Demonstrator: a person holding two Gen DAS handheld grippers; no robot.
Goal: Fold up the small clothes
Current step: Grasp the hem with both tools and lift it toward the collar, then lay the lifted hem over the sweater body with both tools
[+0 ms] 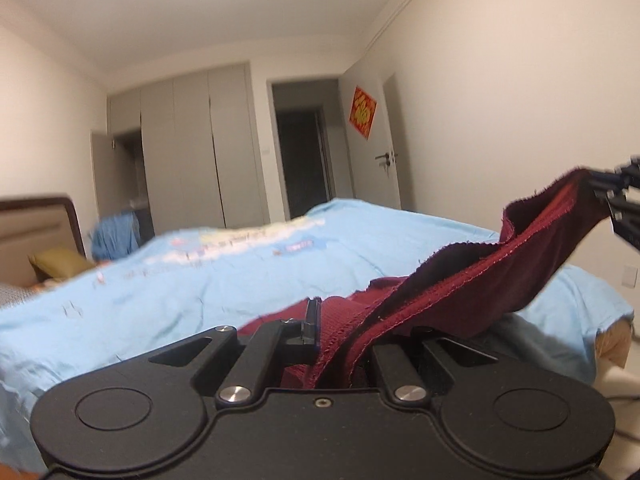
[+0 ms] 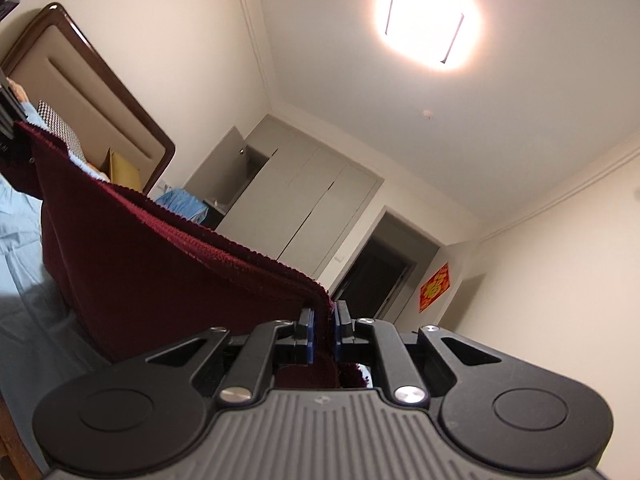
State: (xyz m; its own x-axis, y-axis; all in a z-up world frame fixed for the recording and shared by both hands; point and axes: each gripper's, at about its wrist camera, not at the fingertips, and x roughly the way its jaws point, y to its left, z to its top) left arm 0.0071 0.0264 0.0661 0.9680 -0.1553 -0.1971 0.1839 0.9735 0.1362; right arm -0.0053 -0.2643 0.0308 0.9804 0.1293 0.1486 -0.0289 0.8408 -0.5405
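Observation:
A dark red knitted garment (image 1: 472, 280) hangs stretched between both grippers above the light blue bed cover (image 1: 200, 280). My left gripper (image 1: 340, 332) is shut on one corner of it; cloth drapes over and hides the right finger. The right gripper (image 1: 624, 188) shows at the right edge of the left wrist view, holding the far corner. In the right wrist view my right gripper (image 2: 325, 326) is shut on the garment (image 2: 160, 272), its edge pinched between the blue pads (image 2: 307, 328). The left gripper (image 2: 10, 120) appears at the far left edge there.
A brown padded headboard (image 2: 100, 92) with pillows (image 2: 60, 128) stands at the bed's head. Grey wardrobe doors (image 1: 192, 152), a dark doorway (image 1: 304, 152) and a white door with a red decoration (image 1: 363, 112) line the far wall. A ceiling lamp (image 2: 426, 24) glows overhead.

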